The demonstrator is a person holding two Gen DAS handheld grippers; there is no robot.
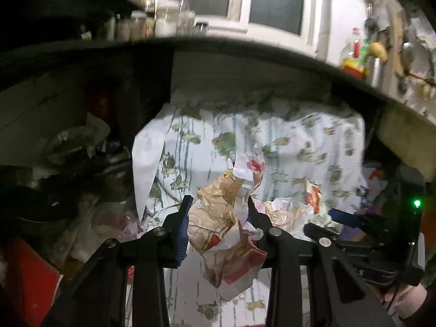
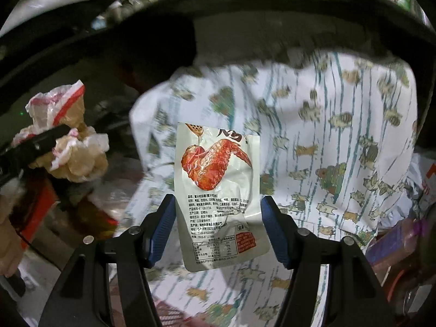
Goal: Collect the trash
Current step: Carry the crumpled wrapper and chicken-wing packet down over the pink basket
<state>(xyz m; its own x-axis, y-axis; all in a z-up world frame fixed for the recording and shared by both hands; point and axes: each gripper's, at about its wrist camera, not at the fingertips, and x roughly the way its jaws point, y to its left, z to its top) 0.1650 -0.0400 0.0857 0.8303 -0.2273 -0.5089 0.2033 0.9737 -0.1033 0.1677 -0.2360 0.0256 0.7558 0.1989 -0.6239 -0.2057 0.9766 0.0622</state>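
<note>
Left tongs (image 1: 218, 204) were clamped w/ blue pads on a crumpled brown-and-white paper wrapper (image 1: 229, 234), held in the air in front of the patterned cloth (image 1: 313, 141). Right tongs (image 2: 218, 204) stood wider, pads pressing both edges of a white snack packet (image 2: 218, 190) w/ a chicken-wing picture, upright, also in front of the cloth. In the right wrist view the wrapper wad showed to the left of the cloth. Behind & above the cloth ran a dark tabletop (image 1: 245, 46) edge; beyond it stood jars (image 1: 166, 16) and a window (image 1: 275, 0).
</note>
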